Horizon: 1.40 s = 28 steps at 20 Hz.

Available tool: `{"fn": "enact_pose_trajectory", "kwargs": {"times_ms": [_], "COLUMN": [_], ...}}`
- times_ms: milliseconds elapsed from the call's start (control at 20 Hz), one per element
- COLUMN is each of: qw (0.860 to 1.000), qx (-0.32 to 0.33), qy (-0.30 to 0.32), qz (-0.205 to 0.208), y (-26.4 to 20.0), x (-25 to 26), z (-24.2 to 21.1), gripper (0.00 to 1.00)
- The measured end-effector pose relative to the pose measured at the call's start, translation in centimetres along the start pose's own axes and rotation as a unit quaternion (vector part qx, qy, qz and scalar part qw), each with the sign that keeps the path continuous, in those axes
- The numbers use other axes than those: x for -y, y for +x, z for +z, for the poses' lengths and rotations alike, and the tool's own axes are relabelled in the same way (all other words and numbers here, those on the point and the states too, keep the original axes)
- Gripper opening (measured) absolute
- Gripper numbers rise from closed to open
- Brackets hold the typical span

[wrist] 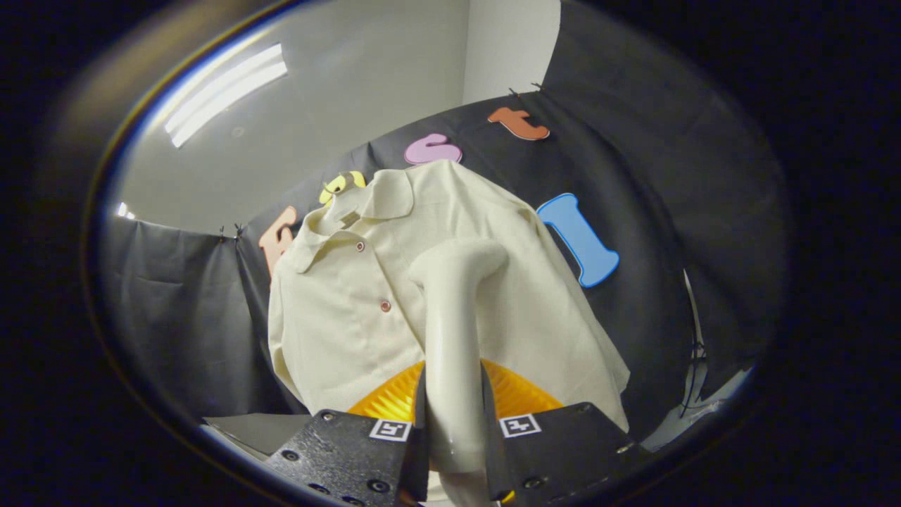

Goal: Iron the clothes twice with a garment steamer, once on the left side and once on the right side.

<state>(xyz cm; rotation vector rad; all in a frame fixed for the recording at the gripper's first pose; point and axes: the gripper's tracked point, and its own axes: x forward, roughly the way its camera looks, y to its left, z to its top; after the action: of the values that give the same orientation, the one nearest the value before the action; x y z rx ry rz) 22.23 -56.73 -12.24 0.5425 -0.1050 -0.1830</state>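
Gripper (454, 422): we've got both fingers clenched on the steamer (450, 331) handle.
Steamer head: just ahead, up against the shirt (352, 310).
Shirt: hanging beyond us on the booth wall.

No readable text, brand, number or label anywhere. Only two square black-and-white fiducial markers, one on each finger mount of the gripper (454, 451), its fingers clamped on the garment steamer (454, 331) handle; patterns, not writing.
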Motion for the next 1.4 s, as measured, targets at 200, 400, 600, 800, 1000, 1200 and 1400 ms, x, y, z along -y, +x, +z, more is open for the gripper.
{"fn": "enact_pose_trajectory", "kwargs": {"times_ms": [200, 400, 600, 800, 1000, 1200, 1400], "qw": [1.0, 0.999, 0.998, 0.997, 0.994, 0.99, 0.985], "qx": [-0.011, -0.028, -0.04, -0.053, -0.069, -0.076, -0.089], "qy": [0.007, 0.01, 0.026, 0.044, 0.065, 0.094, 0.119], "qz": [-0.011, -0.021, -0.031, -0.044, -0.058, -0.072, -0.089], "y": [-1.2, -2.5, -3.9, -5.2, -6.8, -8.2, -9.8], "x": [1.3, 2.3, 3.6, 5.0, 6.5, 7.8, 8.7], "z": [-2.2, -4.8, -7.3, -10.2, -13.1, -15.9, -19.0], "gripper": [0.31, 0.31, 0.31, 0.31, 0.31, 0.31, 0.31]}}
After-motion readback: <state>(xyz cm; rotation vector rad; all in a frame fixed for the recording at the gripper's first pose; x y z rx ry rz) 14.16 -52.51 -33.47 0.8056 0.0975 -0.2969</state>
